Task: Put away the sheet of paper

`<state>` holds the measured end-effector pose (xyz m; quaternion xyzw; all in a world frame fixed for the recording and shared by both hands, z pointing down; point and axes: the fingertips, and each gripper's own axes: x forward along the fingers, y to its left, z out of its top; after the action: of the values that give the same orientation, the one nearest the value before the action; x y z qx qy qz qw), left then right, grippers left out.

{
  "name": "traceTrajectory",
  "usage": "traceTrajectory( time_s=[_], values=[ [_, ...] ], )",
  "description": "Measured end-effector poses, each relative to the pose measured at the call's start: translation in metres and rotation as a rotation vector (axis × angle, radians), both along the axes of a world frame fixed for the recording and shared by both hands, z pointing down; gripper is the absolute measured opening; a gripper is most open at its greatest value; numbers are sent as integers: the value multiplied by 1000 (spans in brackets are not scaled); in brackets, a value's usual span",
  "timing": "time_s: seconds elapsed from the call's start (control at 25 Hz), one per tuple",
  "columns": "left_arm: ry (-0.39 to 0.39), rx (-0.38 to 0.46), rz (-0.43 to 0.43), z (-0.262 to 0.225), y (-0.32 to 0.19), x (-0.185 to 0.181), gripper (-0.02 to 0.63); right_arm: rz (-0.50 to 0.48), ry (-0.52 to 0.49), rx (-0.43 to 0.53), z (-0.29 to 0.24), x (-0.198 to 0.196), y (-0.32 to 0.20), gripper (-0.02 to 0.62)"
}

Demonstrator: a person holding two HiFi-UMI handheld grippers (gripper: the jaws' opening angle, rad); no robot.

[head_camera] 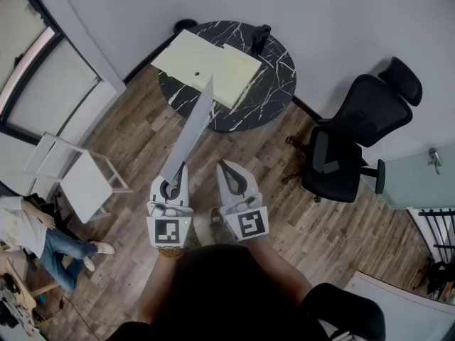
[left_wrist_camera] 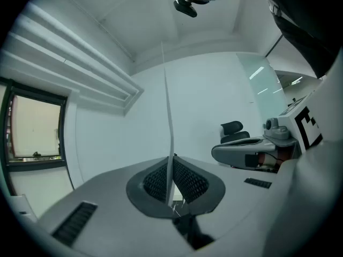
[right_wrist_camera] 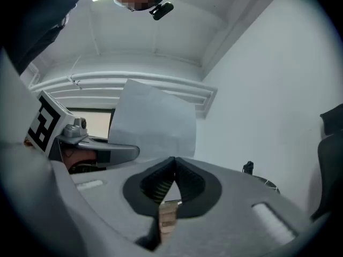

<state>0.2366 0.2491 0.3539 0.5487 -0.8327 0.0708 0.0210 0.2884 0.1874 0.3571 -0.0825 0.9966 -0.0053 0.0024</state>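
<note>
The sheet of paper [head_camera: 195, 123] stands upright and nearly edge-on in the head view, reaching from my left gripper [head_camera: 179, 169] up toward the round table. My left gripper [left_wrist_camera: 171, 159] is shut on the sheet's lower edge, and the paper [left_wrist_camera: 168, 111] rises as a thin line between the pads. My right gripper [head_camera: 222, 165] is close beside it on the right, shut with nothing in it. From the right gripper view [right_wrist_camera: 174, 160] the sheet's flat face [right_wrist_camera: 155, 123] shows at the left. An open pale yellow folder [head_camera: 210, 66] lies on the table.
A round black marble table [head_camera: 274, 84] stands ahead by the wall, with a small black object [head_camera: 261, 38] on it. To the right is a black office chair [head_camera: 348, 144]. A white folding frame [head_camera: 75, 176] stands at the left. A person [head_camera: 35, 236] sits at lower left.
</note>
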Motion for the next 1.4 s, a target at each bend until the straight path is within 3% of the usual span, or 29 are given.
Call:
traceTrajectory(
  time_s=[0.12, 0.28, 0.48, 0.68, 0.84, 1.04, 1.4],
  values=[
    [23, 18, 10, 7, -6, -24, 8, -51, -12, -8, 1, -25, 2, -2],
    [35, 35, 55, 12, -12, -59, 8, -68, 7, 59, 0, -58, 9, -2],
    [27, 77, 126, 6, -17, -123, 8, -33, 37, 90, -5, -115, 13, -2],
    [72, 95, 202, -3, -16, -187, 8, 16, 69, 97, -12, -181, 16, -2],
    [54, 104, 258, 6, -13, -236, 8, 56, 71, 113, -17, -227, 17, -2],
    [137, 133, 243, 8, -16, -277, 8, 119, 137, 123, -8, -254, 2, -2],
    [130, 111, 290, 20, -49, -333, 8, 198, 174, 163, 1, -296, -49, -2]
  ],
)
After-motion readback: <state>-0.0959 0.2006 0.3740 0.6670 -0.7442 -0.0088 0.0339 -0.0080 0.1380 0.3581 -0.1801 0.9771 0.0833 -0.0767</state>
